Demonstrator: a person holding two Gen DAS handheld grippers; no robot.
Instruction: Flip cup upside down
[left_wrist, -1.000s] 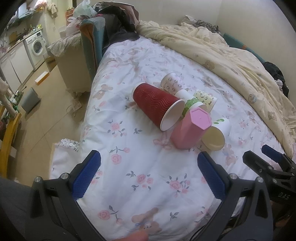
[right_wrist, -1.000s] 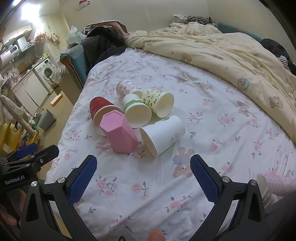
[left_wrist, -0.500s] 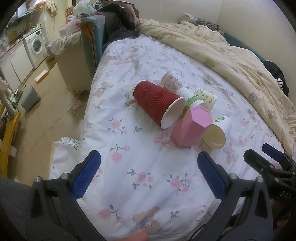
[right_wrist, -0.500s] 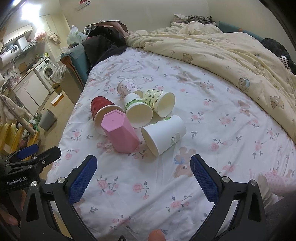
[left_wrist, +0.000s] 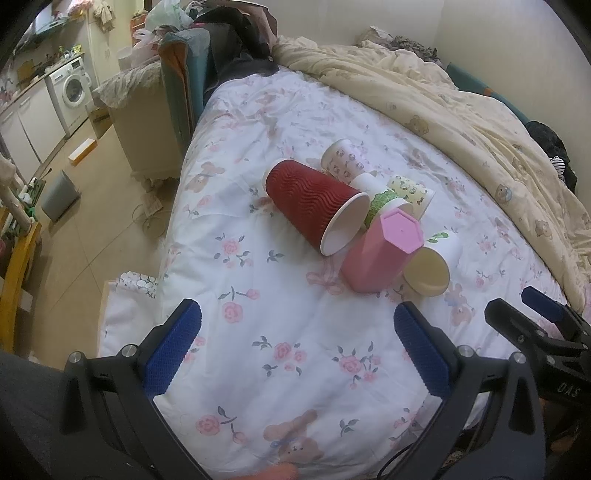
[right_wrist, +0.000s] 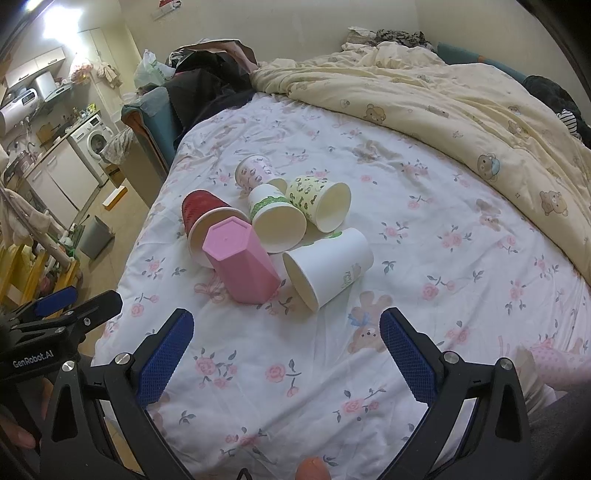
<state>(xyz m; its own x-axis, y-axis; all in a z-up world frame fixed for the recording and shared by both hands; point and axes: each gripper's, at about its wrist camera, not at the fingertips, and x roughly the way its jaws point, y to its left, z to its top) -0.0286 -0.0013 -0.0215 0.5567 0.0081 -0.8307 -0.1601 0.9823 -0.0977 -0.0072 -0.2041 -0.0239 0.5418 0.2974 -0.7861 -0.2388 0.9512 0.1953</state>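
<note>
Cups clustered mid-bed, left to right: red cup on its side, pink cup mouth-down, white cup on its side; left gripper and right gripper both wide open, empty, short of them.

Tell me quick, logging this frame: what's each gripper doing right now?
Left gripper: open, holding nothing, short of the cups.
Right gripper: open, holding nothing, short of the cups.
</note>
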